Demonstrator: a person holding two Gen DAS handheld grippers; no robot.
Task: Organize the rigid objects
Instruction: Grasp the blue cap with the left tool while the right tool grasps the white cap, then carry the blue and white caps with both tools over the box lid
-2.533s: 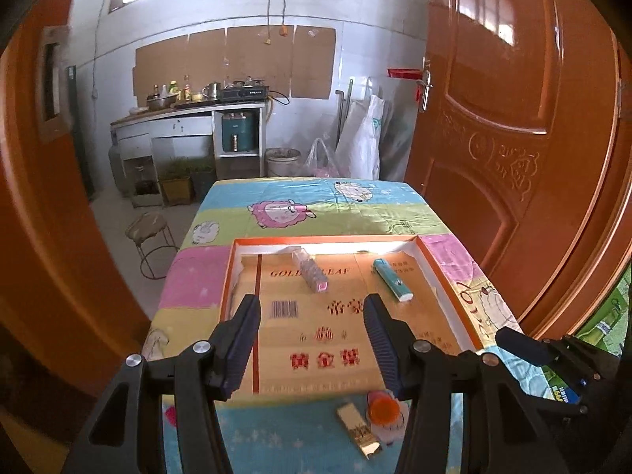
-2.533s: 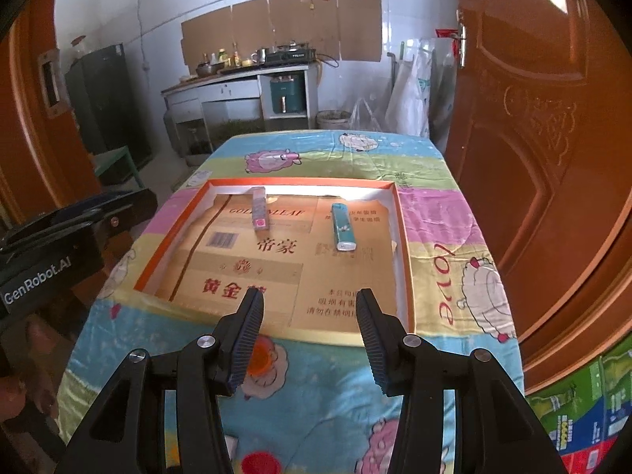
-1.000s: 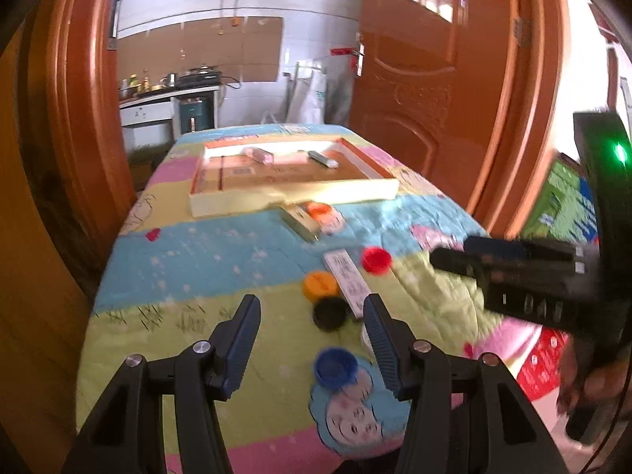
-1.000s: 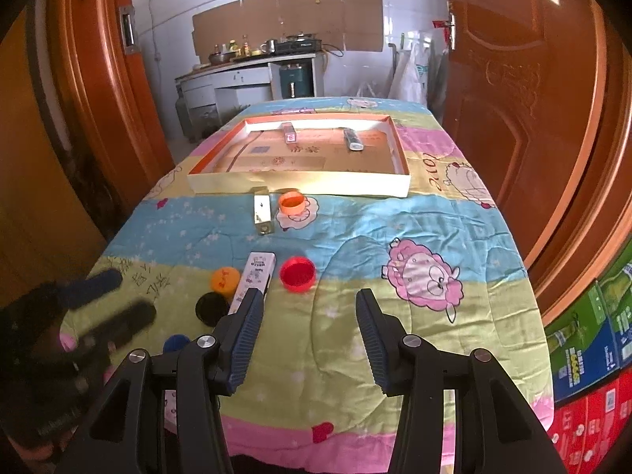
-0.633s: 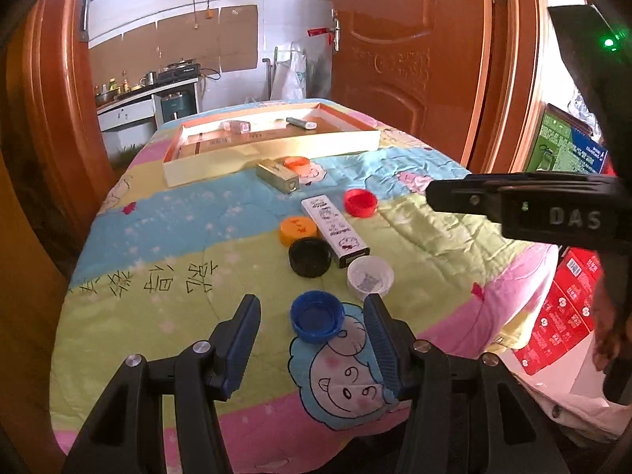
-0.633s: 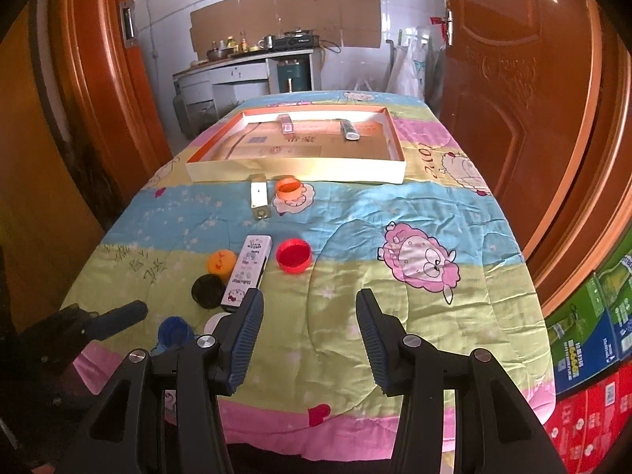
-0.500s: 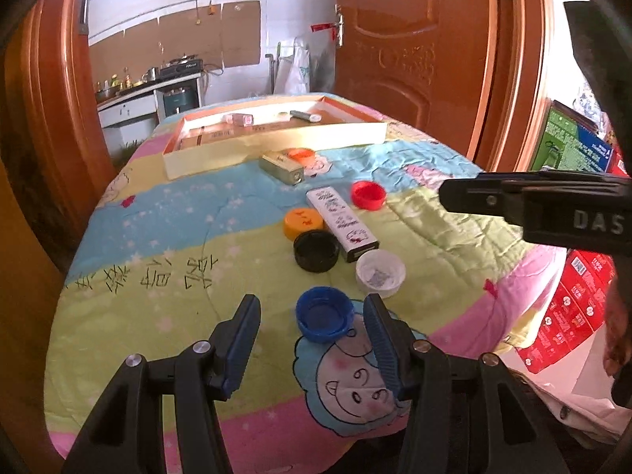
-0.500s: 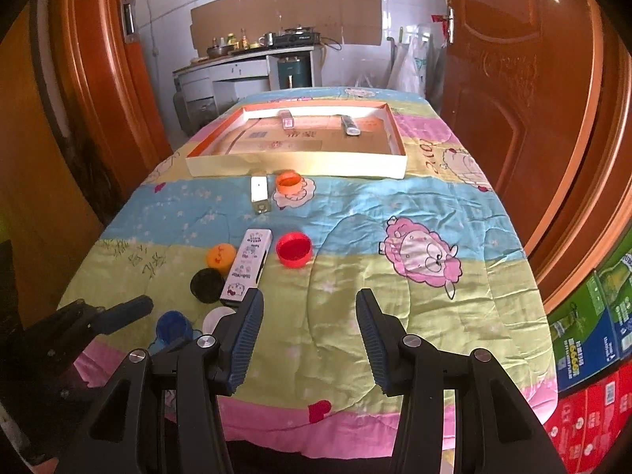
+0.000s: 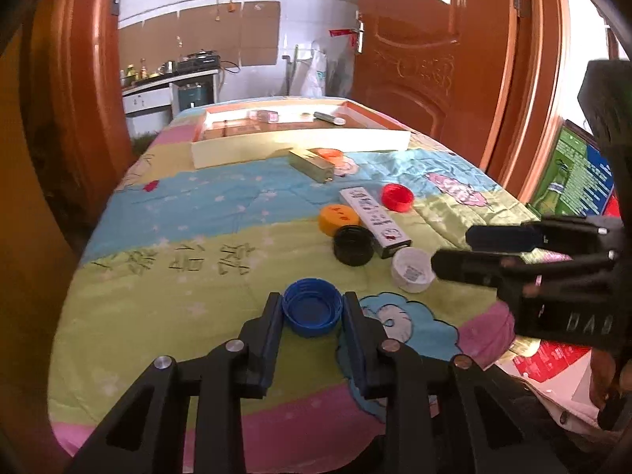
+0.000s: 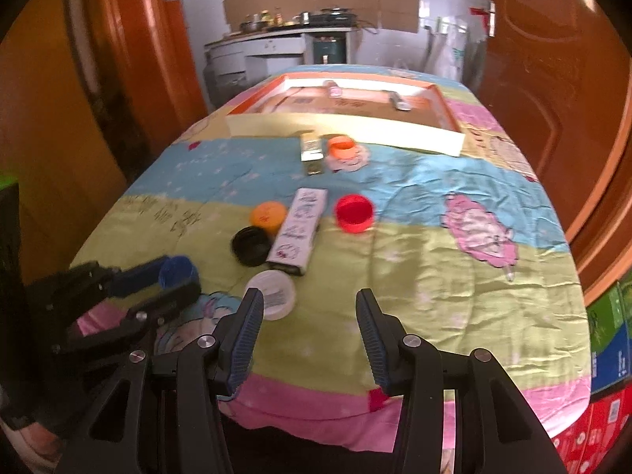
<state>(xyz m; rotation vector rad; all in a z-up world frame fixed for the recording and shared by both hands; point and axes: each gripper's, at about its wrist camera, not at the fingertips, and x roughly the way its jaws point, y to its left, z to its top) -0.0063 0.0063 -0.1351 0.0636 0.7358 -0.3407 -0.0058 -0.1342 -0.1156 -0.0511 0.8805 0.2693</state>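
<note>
A blue bottle cap (image 9: 312, 307) lies open side up on the patterned cloth near the front edge. My left gripper (image 9: 312, 308) is closing its jaws on it, and both pads touch its sides; the right wrist view shows the same left gripper (image 10: 179, 276) around the blue cap (image 10: 177, 270). My right gripper (image 10: 308, 308) hangs open and holds nothing, just right of a white cap (image 10: 272, 294). In the left wrist view the right gripper (image 9: 452, 251) reaches in beside that white cap (image 9: 412, 274).
Further back lie a black cap (image 9: 352, 245), an orange cap (image 9: 339, 219), a white carton (image 9: 373, 221) and a red cap (image 9: 397, 196). A gold box (image 9: 312, 164) and another orange cap (image 9: 331, 154) sit before a shallow cardboard tray (image 9: 296, 146). Wooden doors flank the table.
My left gripper has come down and its jaws have drawn in onto the blue cap. My right gripper has sunk toward the cloth next to the white cap.
</note>
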